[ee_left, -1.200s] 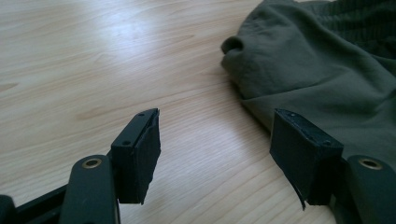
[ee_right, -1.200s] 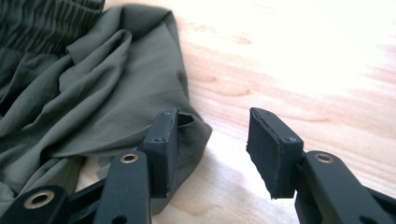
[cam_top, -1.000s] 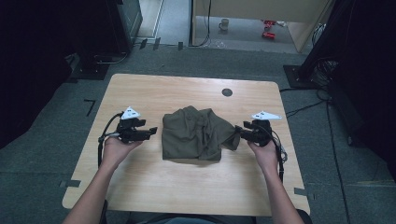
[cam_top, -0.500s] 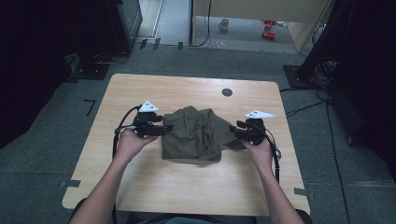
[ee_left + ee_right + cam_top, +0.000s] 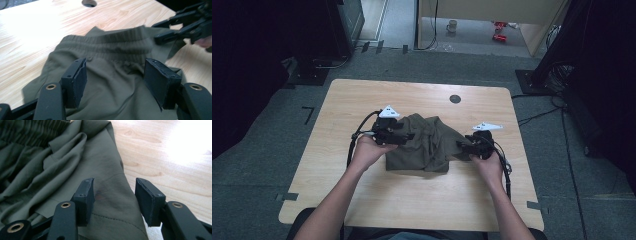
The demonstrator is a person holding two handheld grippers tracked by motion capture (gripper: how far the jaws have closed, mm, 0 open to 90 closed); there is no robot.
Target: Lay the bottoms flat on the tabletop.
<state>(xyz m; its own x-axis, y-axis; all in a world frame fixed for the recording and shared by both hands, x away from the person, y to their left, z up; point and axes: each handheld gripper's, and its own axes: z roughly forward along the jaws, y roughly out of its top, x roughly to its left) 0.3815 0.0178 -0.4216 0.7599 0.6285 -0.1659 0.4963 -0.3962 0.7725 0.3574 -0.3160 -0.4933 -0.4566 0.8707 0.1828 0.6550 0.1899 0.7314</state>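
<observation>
Olive garment (image 5: 424, 145) lies crumpled mid-surface (image 5: 362, 100), not yet straightened or folded; left claw (image 5: 115, 75) agape over its waistband, gripping nothing; right claw (image 5: 113, 197), just widened, straddles the hem edge unclamped.

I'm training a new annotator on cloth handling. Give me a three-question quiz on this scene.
1. True or false: the olive garment lies flat and fully spread on the table.
2. Which gripper has its jaws over the hemmed edge of the garment: A) left gripper B) right gripper?
3. What does the left gripper point toward on the garment?

Key
1. False: it lies bunched and creased.
2. B.
3. The ribbed elastic waistband.
</observation>
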